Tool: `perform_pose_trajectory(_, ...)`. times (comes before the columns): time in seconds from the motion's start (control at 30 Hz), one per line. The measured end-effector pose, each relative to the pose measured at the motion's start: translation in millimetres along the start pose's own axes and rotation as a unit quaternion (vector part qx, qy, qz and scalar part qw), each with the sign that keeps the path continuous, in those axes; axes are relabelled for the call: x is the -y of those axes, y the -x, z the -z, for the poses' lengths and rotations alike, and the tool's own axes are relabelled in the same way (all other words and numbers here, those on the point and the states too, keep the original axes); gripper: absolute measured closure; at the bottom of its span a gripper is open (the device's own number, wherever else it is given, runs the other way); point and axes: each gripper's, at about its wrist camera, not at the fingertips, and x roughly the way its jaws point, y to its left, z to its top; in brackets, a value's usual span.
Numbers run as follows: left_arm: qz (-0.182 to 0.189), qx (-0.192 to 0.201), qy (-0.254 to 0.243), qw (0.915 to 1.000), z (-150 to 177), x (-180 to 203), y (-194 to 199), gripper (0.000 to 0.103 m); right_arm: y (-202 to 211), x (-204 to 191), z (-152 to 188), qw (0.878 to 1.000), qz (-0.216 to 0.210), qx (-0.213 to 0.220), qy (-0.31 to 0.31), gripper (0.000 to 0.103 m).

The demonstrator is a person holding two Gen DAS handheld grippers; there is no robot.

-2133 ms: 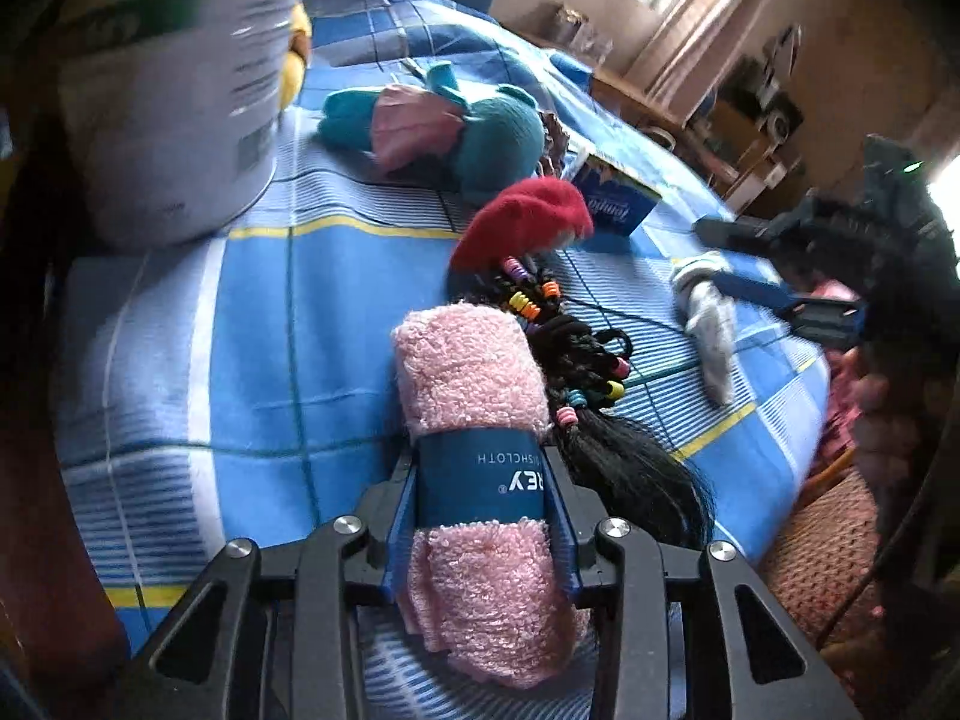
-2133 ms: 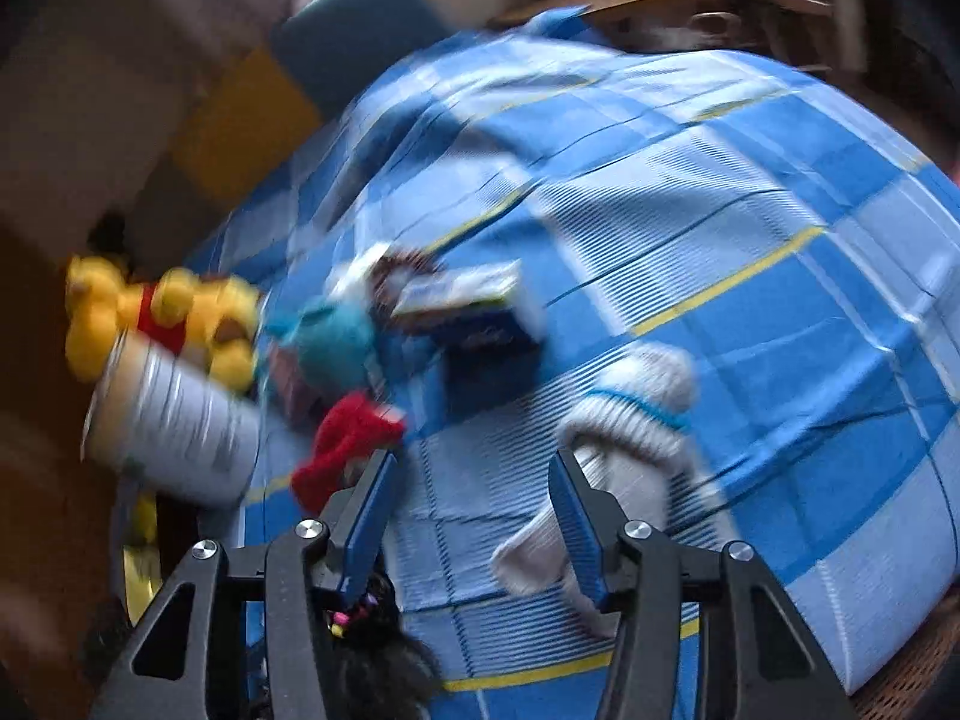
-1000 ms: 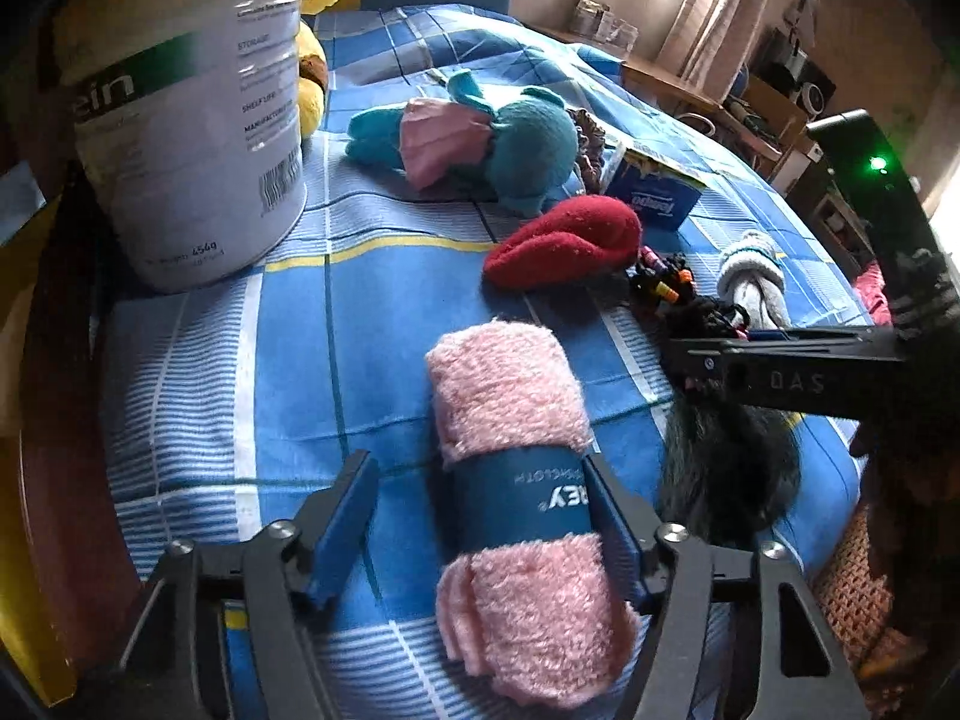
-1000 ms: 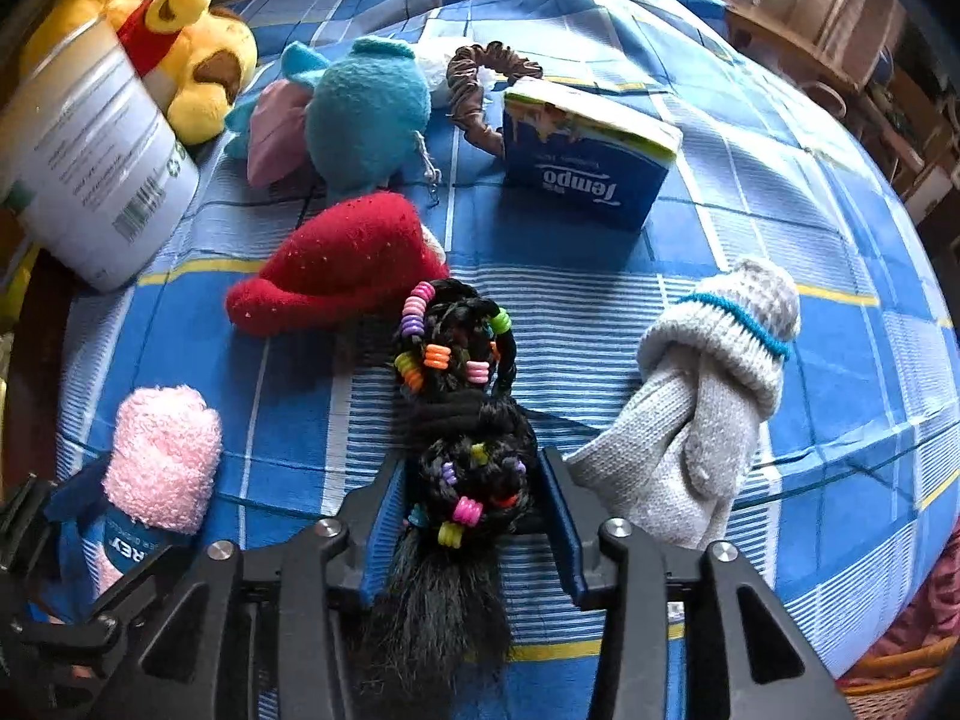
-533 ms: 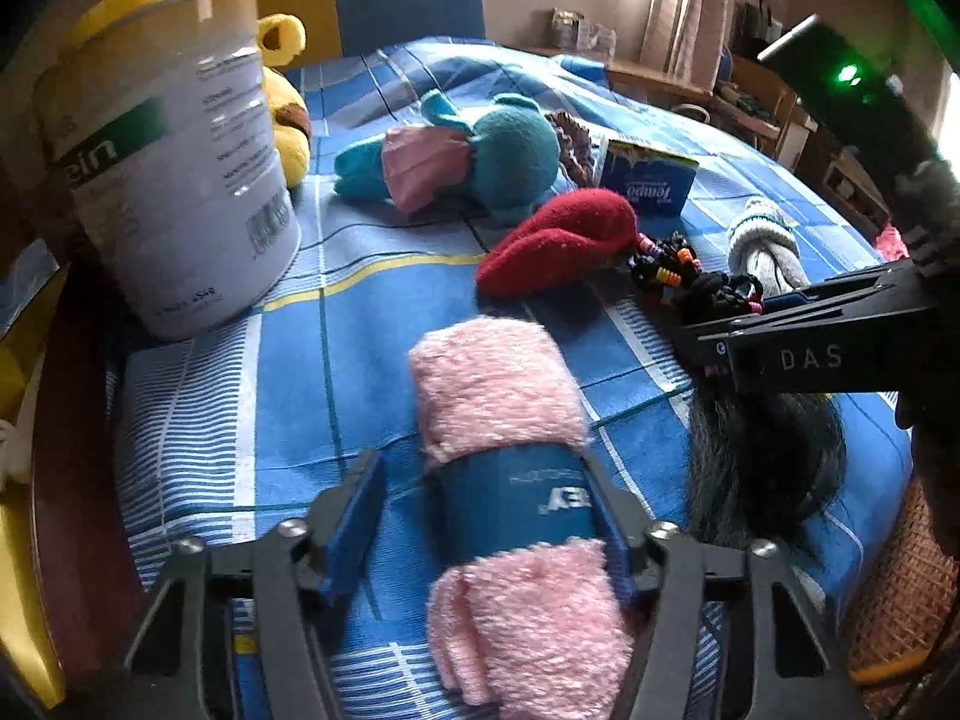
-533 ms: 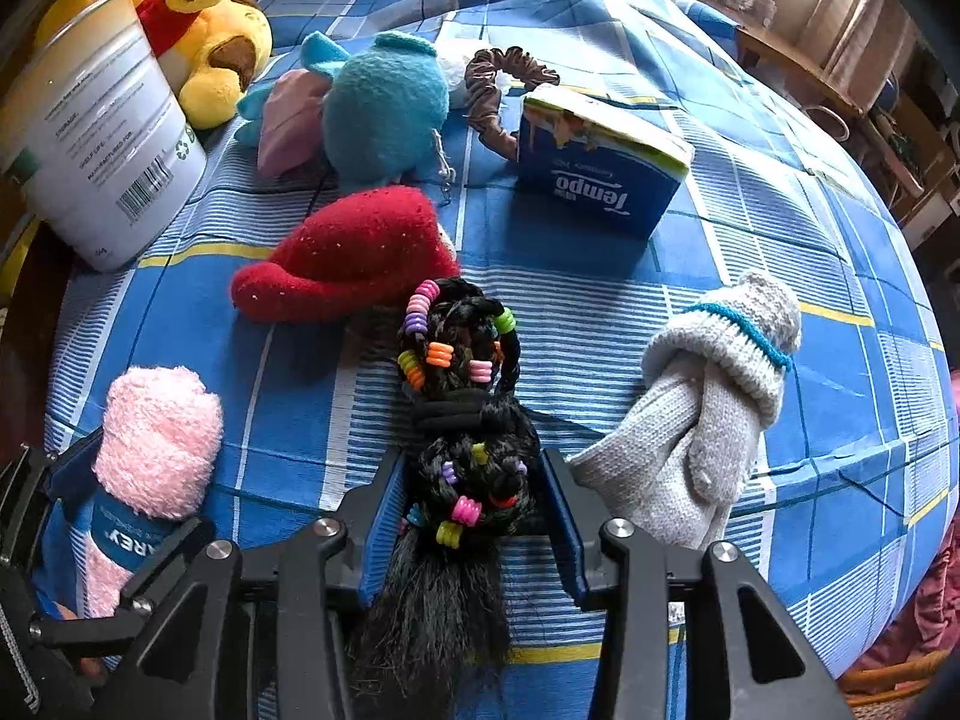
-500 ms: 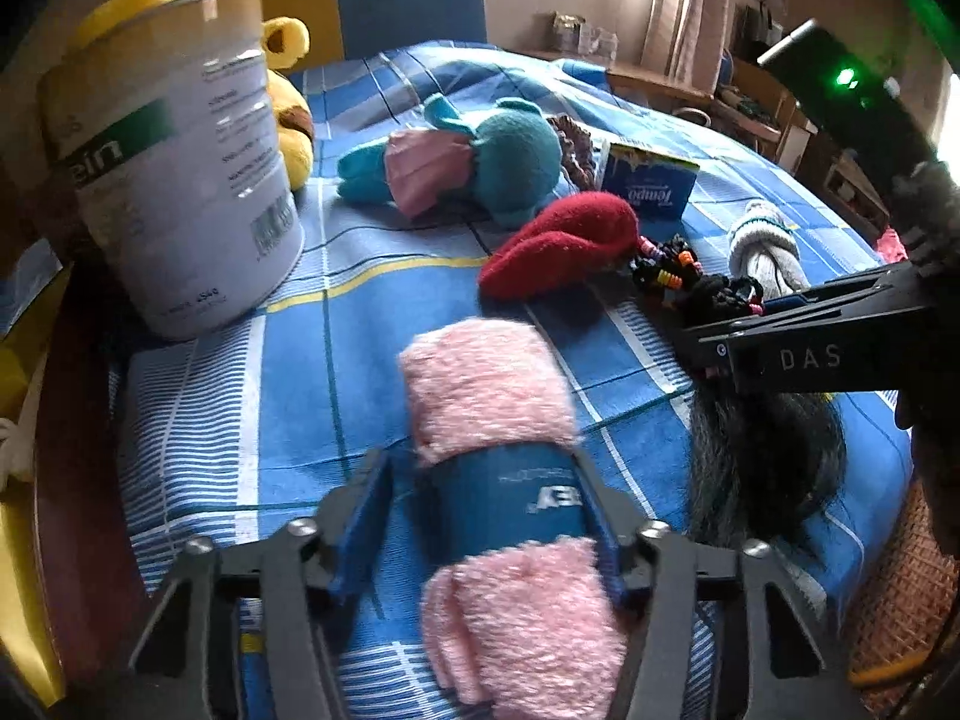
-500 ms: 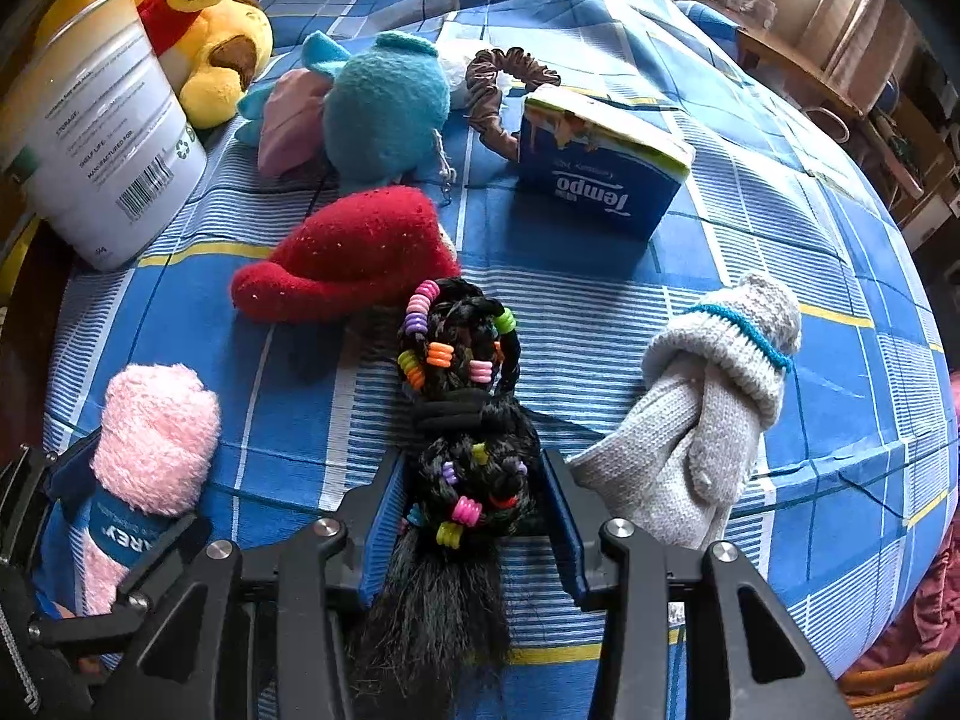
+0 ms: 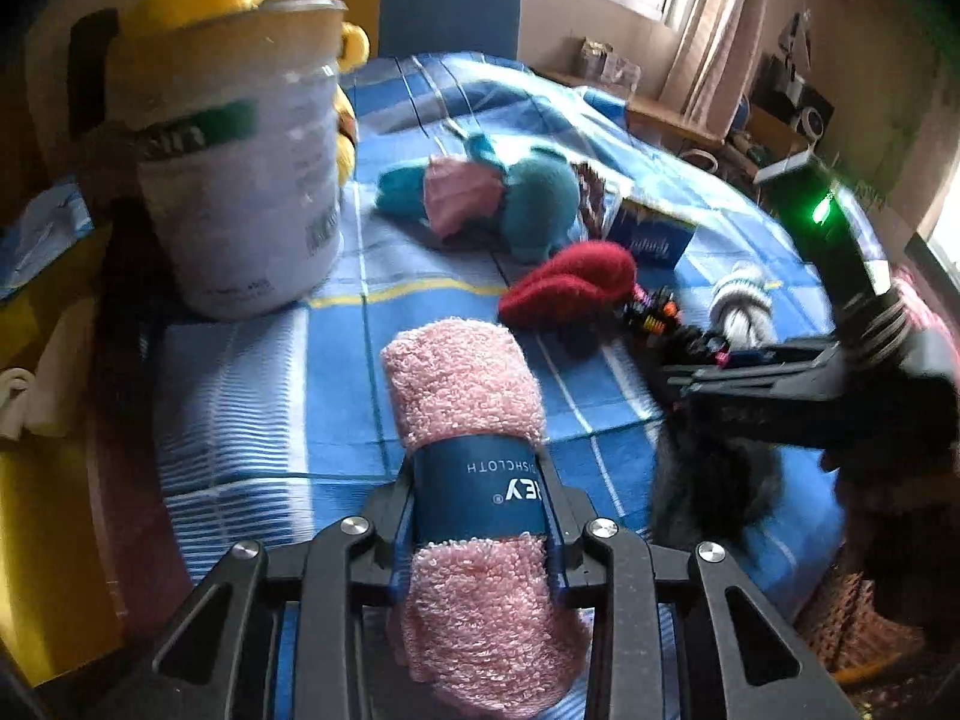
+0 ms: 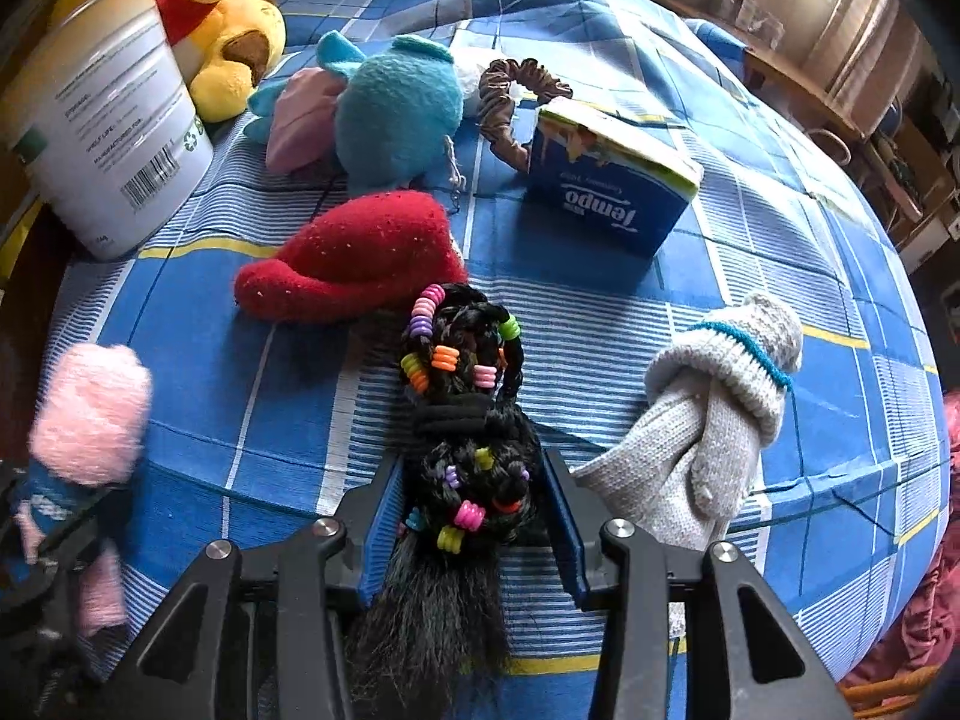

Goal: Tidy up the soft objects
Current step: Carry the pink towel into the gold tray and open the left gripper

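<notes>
**Soft rolls, gripped at the middle**

At the near left of the bed, the left gripper, jaws just closing, pinches the pink dishcloth roll on its stiffer paper band. The right gripper clamps the beaded black hairpiece beside it. Both look light, squashy.

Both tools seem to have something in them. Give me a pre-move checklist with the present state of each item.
1. Left tool closed on the rolled pink terry dishcloth: ok; its jaws have just been closing, pads on the blue band.
2. Right tool around the black beaded braid hairpiece: ok.
3. Braid pinched firmly: cannot tell.
4. Two tools apart: ok.
5. White tin upright: ok.
</notes>
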Motion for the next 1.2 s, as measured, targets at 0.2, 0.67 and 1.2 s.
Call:
perform_pose_trajectory(0.2, 0.01, 0.021, 0.038, 0.999, -8, -22, 35, 0.069, 0, 0, 1, 1.0, 0.004, 0.004, 0.003, 0.059)
perform_pose_trajectory(0.67, -0.035, 0.026, 0.248, 0.9678, 4, -170, 73, 0.068, 1, -3, 2, 1.0, 0.014, 0.009, 0.013, 0.059)
perform_pose_trajectory(1.2, -0.065, -0.003, 0.259, 0.9637, 17, -189, 50, 0.042, 1, -3, 2, 1.0, 0.015, 0.009, 0.015, 0.059)
